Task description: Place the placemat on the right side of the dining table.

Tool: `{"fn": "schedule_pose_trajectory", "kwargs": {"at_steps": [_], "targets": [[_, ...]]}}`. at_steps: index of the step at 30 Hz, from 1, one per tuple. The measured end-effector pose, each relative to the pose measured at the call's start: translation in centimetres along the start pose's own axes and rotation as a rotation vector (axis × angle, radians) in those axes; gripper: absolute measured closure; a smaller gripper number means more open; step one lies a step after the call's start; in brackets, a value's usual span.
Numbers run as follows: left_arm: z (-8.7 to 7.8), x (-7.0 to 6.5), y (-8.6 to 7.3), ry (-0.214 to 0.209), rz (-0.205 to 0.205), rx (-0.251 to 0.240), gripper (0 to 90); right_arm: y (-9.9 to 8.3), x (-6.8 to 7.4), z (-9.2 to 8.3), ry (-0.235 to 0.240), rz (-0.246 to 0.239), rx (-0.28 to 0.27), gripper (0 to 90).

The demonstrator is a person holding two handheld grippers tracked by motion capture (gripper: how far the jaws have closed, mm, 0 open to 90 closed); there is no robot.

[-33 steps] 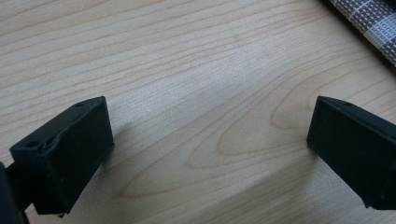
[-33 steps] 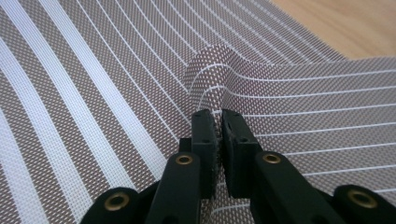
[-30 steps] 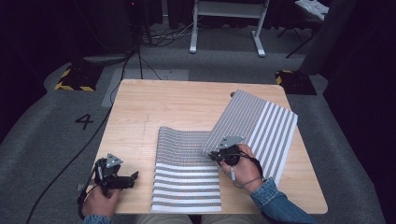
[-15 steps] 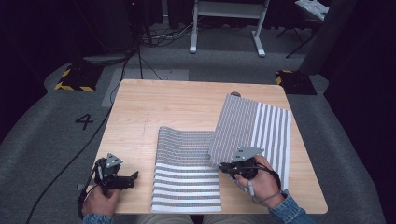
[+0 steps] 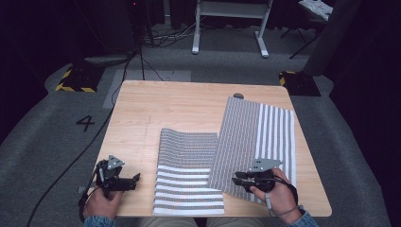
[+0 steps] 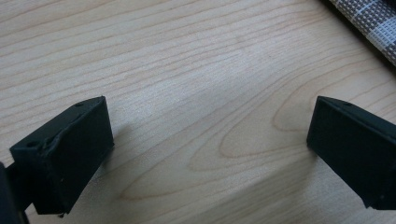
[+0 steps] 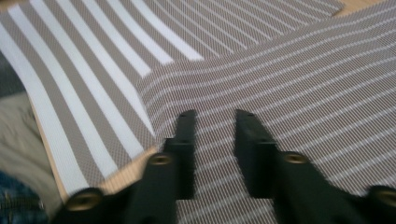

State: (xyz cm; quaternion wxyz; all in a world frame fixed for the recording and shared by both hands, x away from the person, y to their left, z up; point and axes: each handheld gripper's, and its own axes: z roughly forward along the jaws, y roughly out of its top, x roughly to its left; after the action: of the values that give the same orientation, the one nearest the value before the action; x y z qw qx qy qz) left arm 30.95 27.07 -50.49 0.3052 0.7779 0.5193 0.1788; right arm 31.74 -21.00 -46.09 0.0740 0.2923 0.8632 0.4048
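Two striped woven mats lie on the wooden table [image 5: 179, 104]. The left mat [image 5: 189, 175] rests flat at the front centre. The right mat [image 5: 276, 137] has a fine-striped flap [image 5: 236, 142] folded across it that overlaps the left mat's right edge. At the flap's front corner my right gripper [image 5: 235, 180] hovers over the fine-striped surface [image 7: 303, 93]; its jaws have just been opening, and in the right gripper view [image 7: 215, 121] they stand apart with nothing pinched between them. At the front left my left gripper [image 5: 135, 179] rests open over bare wood [image 6: 210, 140].
A small grey object [image 5: 238, 96] sits at the table's far edge by the right mat's corner. A corner of a mat [image 6: 373, 23] lies ahead of the left gripper. Dark floor, cables and a white stand [image 5: 231, 28] surround the table.
The right hand pulled the fine-striped flap toward the front of the table, laid it flat and opened its jaws off it. The left gripper stayed still.
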Motion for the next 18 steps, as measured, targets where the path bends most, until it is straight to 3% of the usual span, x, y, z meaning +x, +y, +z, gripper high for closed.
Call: {"fn": "schedule_pose_trajectory", "kwargs": {"at_steps": [2, 4, 8, 10, 11, 14, 18], "targets": [[0.0, 0.0, 0.0, 0.0, 0.0, 0.0, 0.5, 0.2, 0.5, 1.1, 0.021, 0.039, -0.013, 48.6], [0.0, 0.0, 0.0, 0.001, 0.0, 0.0, 0.4, 0.4, 1.3, 2.5, 0.013, 0.03, -0.004, 37.9], [0.0, 0.0, 0.0, 0.0, 0.0, 0.0, 0.5, 0.5, 2.8, 5.4, -0.008, -0.029, 0.038, 33.1], [0.0, 0.0, 0.0, 0.0, 0.0, 0.0, 0.4, 0.3, 3.0, 6.1, -0.04, -0.062, 0.054, 34.3], [0.0, 0.0, 0.0, 0.0, 0.0, 0.0, 0.4, 0.4, 3.0, 6.1, -0.045, -0.056, 0.055, 35.2], [0.0, 0.0, 0.0, 0.0, 0.0, 0.0, 0.5, 0.6, 2.5, 5.9, -0.042, -0.046, 0.07, 47.0], [0.0, 0.0, 0.0, 0.0, 0.0, 0.0, 0.5, 0.8, 1.7, 5.5, -0.04, -0.052, 0.081, 74.6]]}}
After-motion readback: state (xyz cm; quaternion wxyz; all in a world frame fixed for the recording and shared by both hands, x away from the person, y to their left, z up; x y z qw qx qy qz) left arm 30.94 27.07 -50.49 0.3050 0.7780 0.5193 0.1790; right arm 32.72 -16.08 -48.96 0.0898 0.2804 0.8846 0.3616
